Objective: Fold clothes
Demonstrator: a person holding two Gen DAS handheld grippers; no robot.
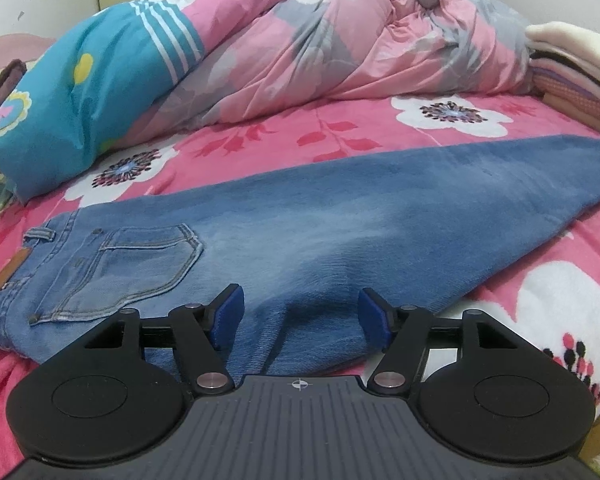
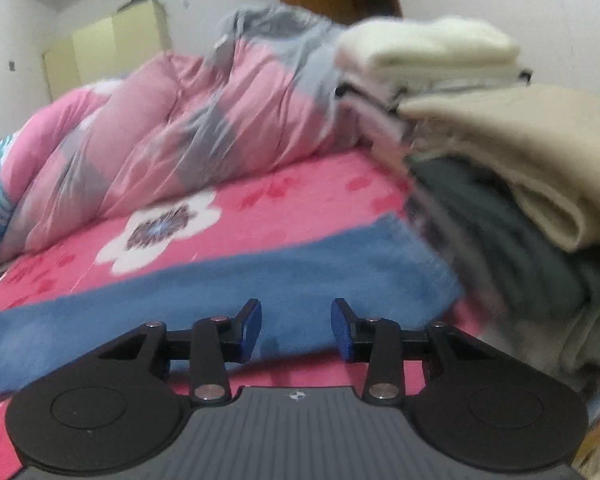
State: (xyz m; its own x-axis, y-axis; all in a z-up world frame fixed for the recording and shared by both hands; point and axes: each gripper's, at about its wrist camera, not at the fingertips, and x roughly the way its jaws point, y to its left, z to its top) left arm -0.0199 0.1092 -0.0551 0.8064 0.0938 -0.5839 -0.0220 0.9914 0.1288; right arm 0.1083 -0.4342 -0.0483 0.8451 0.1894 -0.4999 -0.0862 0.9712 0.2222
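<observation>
A pair of blue jeans [image 1: 300,216] lies flat across the pink flowered bed [image 1: 268,136], folded lengthwise. The waist and a back pocket [image 1: 140,264] are at the left and the legs run off to the right. My left gripper [image 1: 300,308] hovers low over the seat of the jeans near the bed's front edge. It is open, and its blue pads are not pressing on the denim between them. In the blurred right wrist view, my right gripper [image 2: 296,320] is open just above the leg end of the jeans [image 2: 260,280], holding nothing.
A crumpled pink and grey duvet [image 1: 340,40] and a teal pillow [image 1: 80,100] fill the back of the bed. A stack of folded clothes [image 2: 500,160] stands at the right, close to the leg ends. Cream cupboards [image 2: 112,44] line the far wall.
</observation>
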